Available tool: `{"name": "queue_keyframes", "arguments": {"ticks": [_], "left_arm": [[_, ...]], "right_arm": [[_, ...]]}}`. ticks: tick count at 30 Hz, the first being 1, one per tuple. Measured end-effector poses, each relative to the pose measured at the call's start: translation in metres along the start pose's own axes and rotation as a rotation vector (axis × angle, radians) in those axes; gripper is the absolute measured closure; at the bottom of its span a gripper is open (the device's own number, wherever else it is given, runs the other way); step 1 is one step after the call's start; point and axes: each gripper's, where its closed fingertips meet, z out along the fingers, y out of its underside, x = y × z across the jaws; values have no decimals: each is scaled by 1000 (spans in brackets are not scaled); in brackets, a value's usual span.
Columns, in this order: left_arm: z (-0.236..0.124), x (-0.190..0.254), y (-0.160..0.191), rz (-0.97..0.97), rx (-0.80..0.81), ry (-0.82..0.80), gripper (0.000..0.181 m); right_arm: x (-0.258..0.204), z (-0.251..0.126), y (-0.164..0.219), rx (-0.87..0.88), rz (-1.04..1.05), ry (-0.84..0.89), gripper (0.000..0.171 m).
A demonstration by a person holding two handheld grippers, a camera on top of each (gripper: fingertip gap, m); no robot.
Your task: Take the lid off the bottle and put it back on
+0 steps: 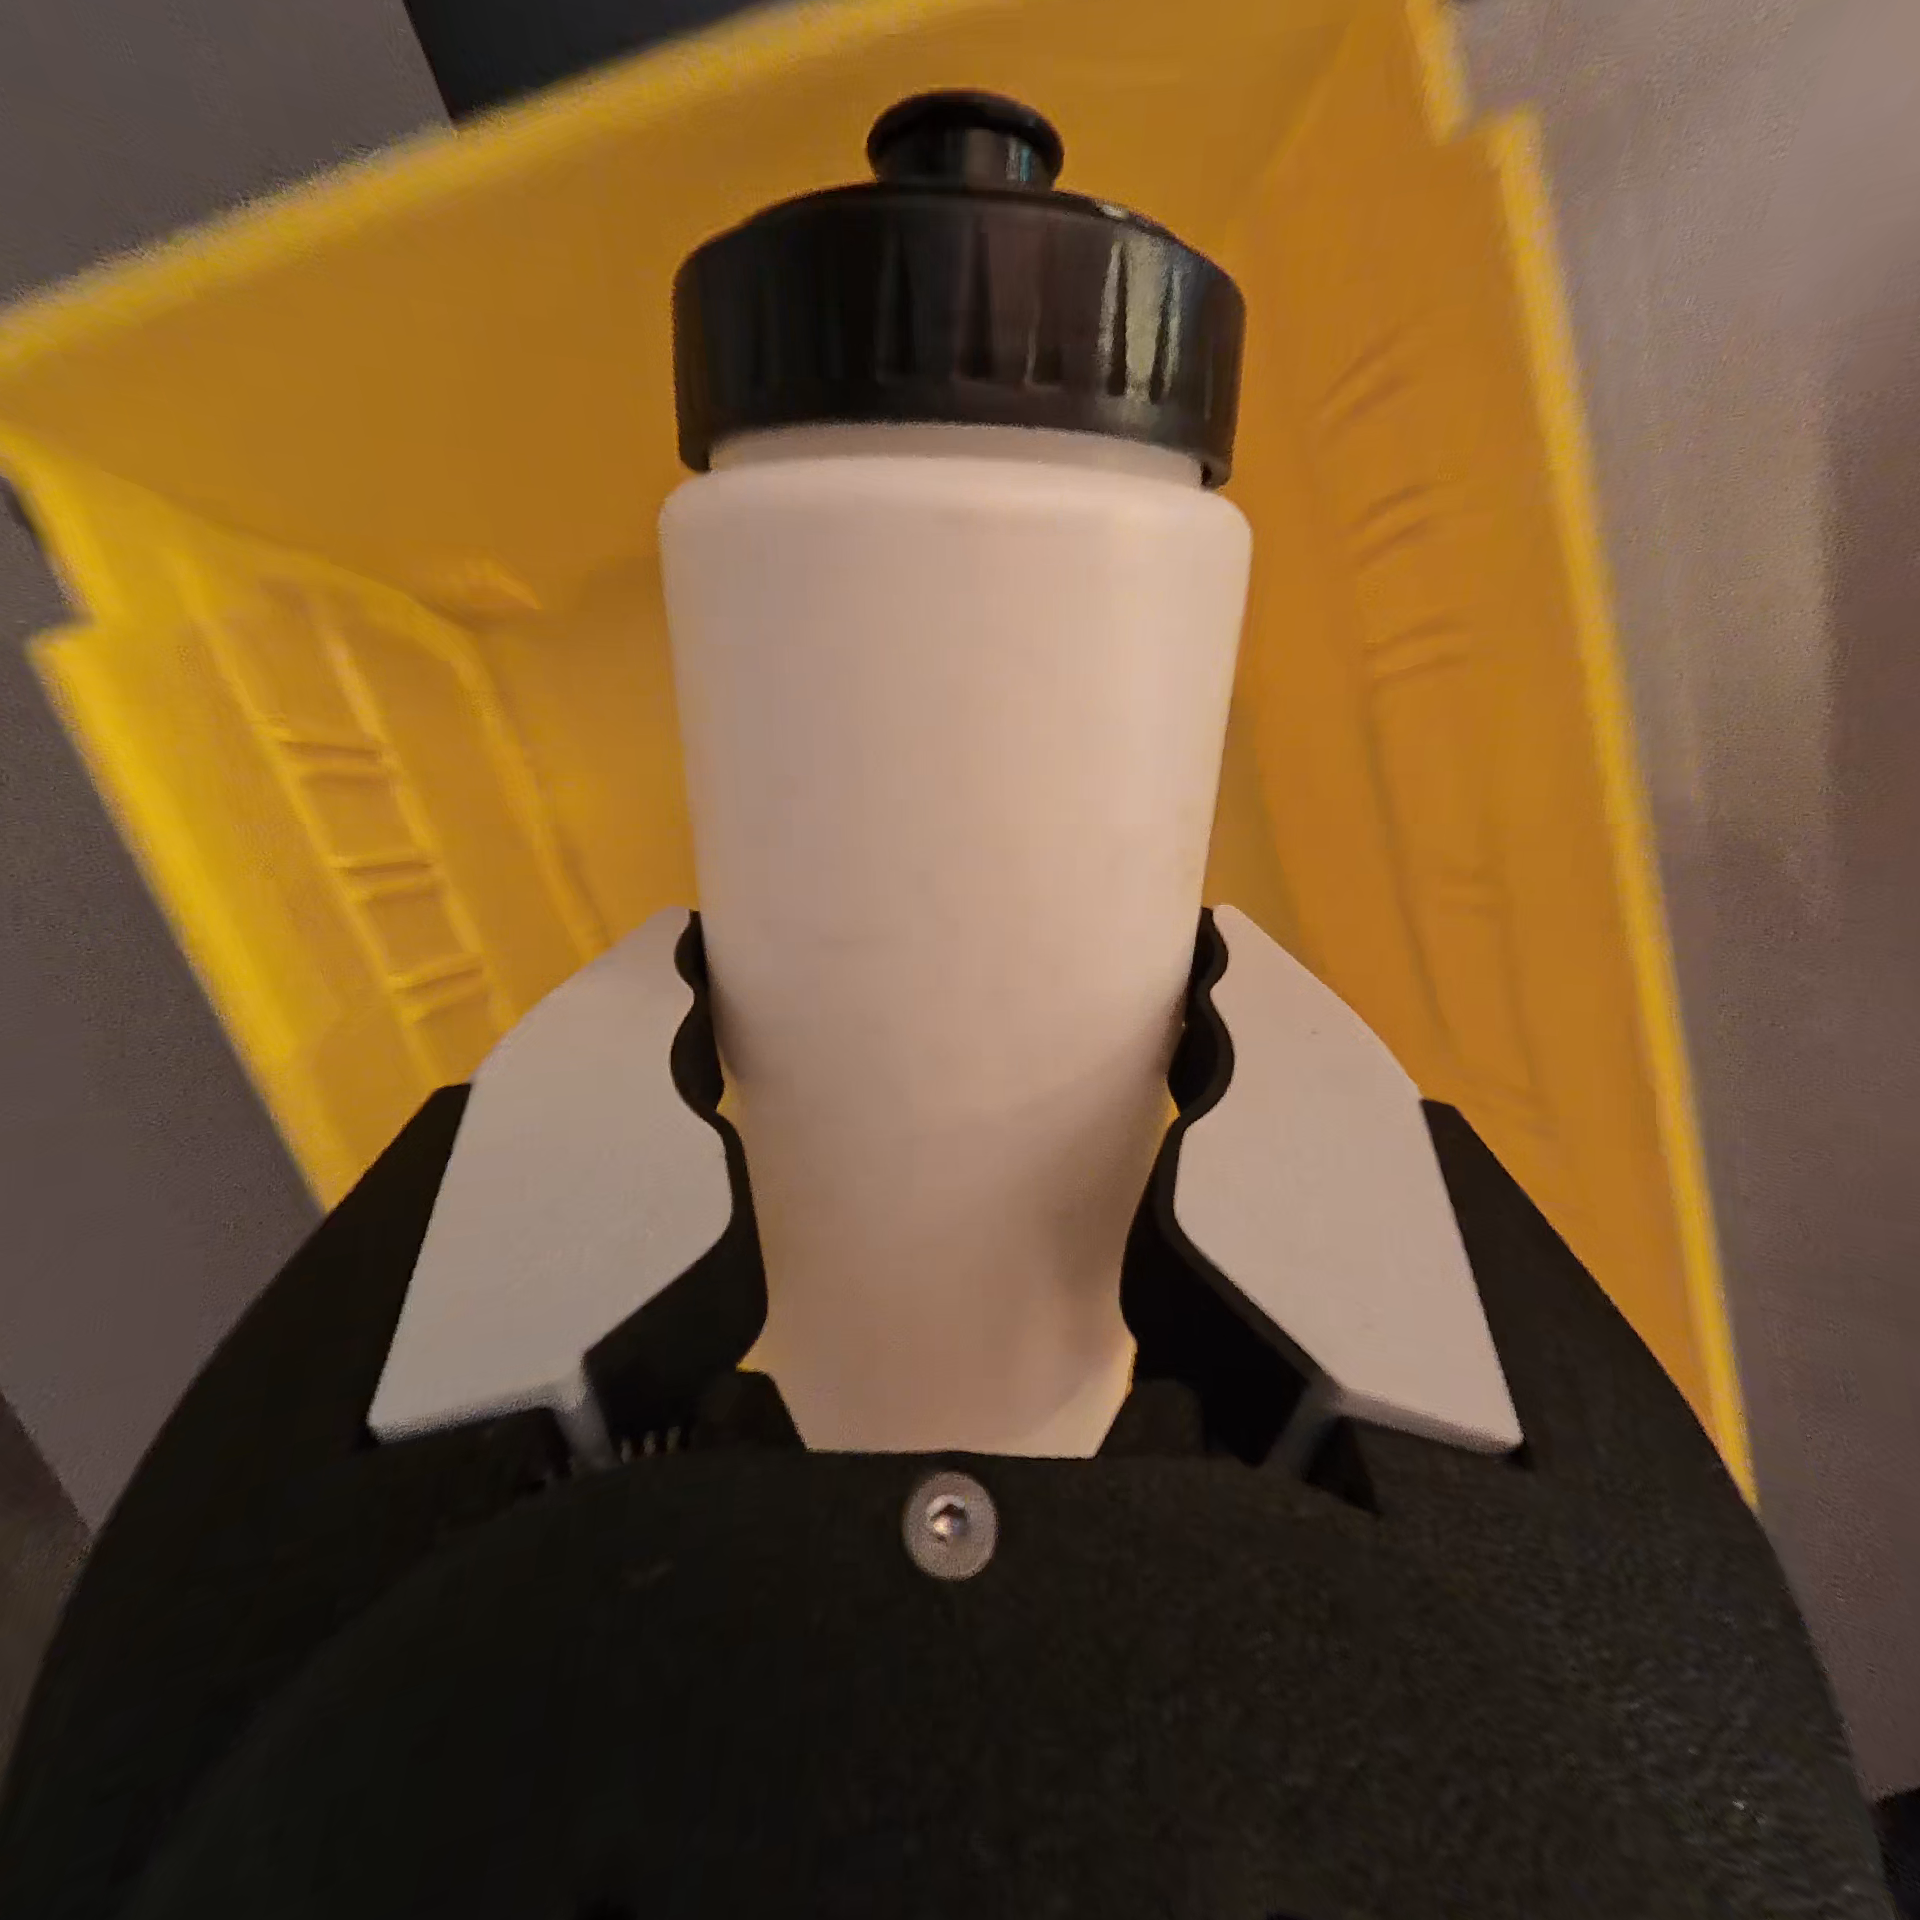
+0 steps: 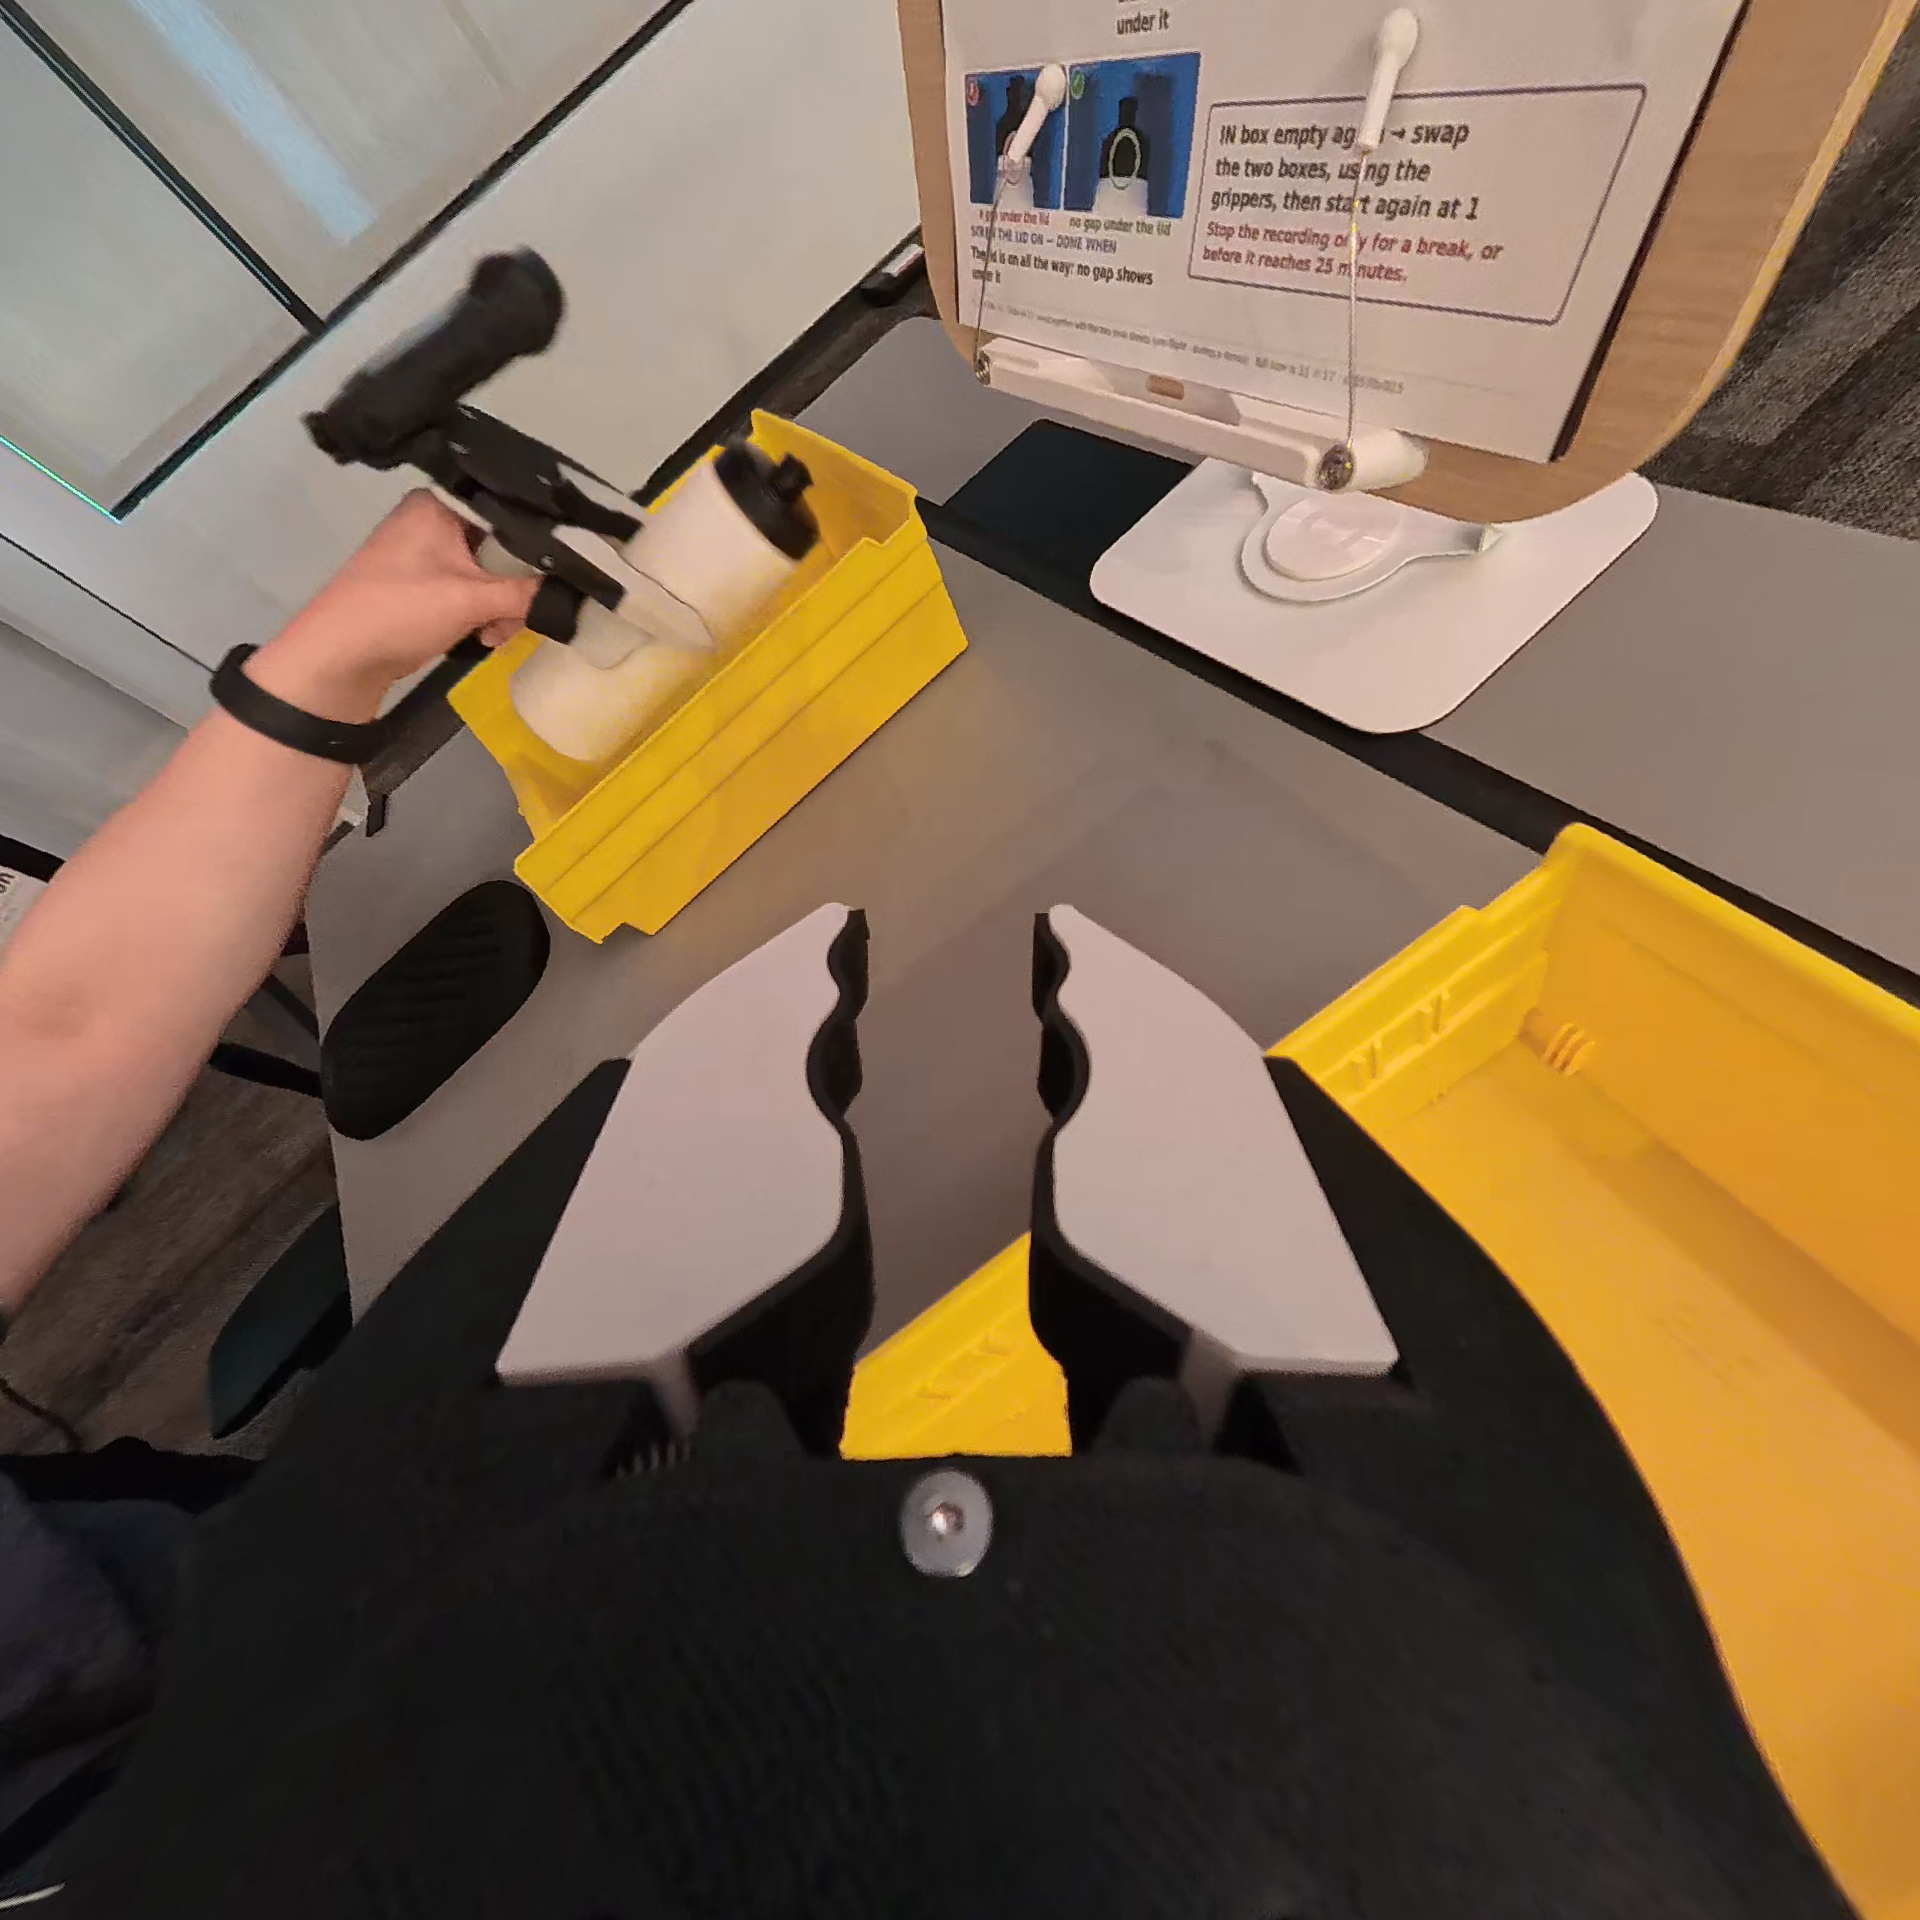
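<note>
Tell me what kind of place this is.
Probably an office-like room set up as a data-collection station: a grey table with two yellow bins, and a propped-up instruction sheet on a stand. The left tongs hold a white bottle.

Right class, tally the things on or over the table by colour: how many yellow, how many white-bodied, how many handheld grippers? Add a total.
Yellow: 2, far bin and near bin.
White: 2, bottle with black lid, and display stand.
Black-and-grey grippers: 2, left gripper and right gripper.
Total: 6
</note>
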Motion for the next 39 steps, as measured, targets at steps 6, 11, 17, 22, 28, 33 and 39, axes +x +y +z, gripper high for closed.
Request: {"name": "queue_keyframes", "arguments": {"ticks": [6,11,17,22,28,33,39], "left_arm": [[-112,85,-58,115,474,184,95],[-150,218,-63,281,707,514,95],[-95,311,-49,435,768,603,95],[-60,330,-42,481,791,688,95],[-35,318,-34,475,787,693,95],[-45,319,-32,490,931,700,82],[-49,317,-34,518,1070,564,87]], "right_arm": [[-23,-1,-23,125,-147,-3,140],[-83,-14,-50,372,-315,-166,122],[-116,-5,-47,442,-365,-308,91],[-112,34,-17,232,-349,-331,90],[-103,68,4,109,-367,-268,98],[-107,85,22,22,-481,-215,98],[-121,88,30,-29,-559,-193,98]]}}
